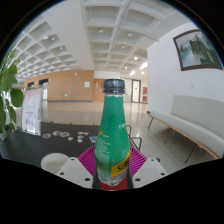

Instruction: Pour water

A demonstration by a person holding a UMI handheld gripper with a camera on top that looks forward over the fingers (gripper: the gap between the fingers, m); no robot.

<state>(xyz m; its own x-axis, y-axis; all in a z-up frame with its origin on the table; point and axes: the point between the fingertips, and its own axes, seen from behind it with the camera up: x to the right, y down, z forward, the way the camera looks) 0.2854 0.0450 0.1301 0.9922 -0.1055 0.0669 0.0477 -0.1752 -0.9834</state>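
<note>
Fingers [111, 166]: I see both pink pads closed on the bottle's lower body.
Green bottle [114, 125]: upright between my fingers, cap up, long axis vertical.
Small cup [53, 160]: near left, on the dark desk [30, 142].

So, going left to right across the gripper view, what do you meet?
Potted plant → white sign stand → green bottle, gripped between the jaws of the gripper → white bench → framed picture on the wall.
</note>
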